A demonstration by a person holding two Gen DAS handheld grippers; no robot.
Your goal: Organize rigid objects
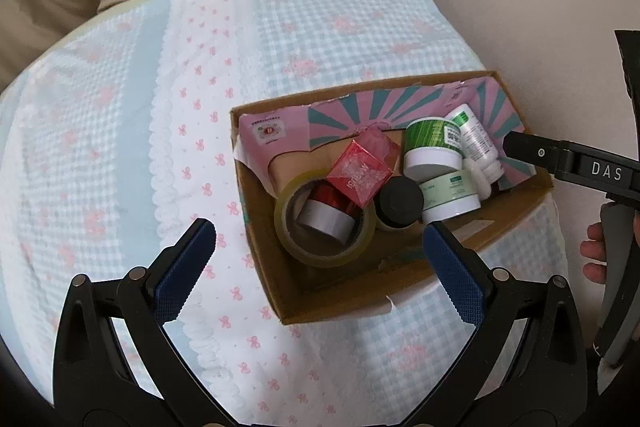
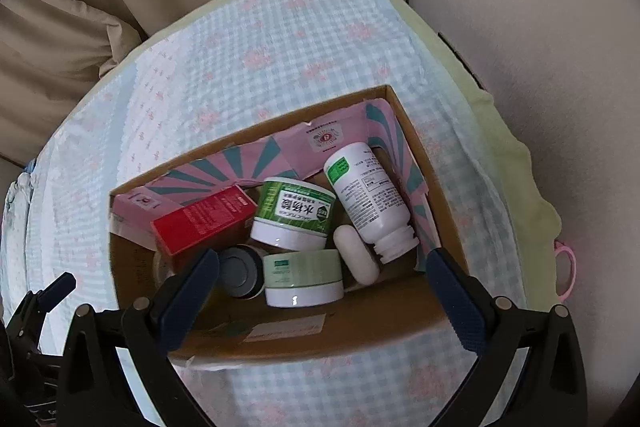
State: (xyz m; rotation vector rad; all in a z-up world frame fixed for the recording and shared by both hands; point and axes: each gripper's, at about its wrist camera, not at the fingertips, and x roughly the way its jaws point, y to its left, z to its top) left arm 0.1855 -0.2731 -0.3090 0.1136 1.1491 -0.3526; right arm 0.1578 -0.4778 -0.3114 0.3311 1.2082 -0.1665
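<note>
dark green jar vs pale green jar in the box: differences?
The dark green jar is taller, with a striped label and large printed characters; the pale green jar is squatter, plain mint, small text. The dark one sits farther back, the pale one nearest the front wall. Both have white bases.

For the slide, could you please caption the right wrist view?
Open right gripper hovering over a cardboard box packed with jars, a white bottle and a red carton.

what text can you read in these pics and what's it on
"DAS": on the right tongs' black body, seen from the left wrist view.
"水杨酸": on the green striped jar in the cardboard box.
White bottle: print too small to read.
Red box: lettering blurred.
Pale green jar: label unreadable.
</note>
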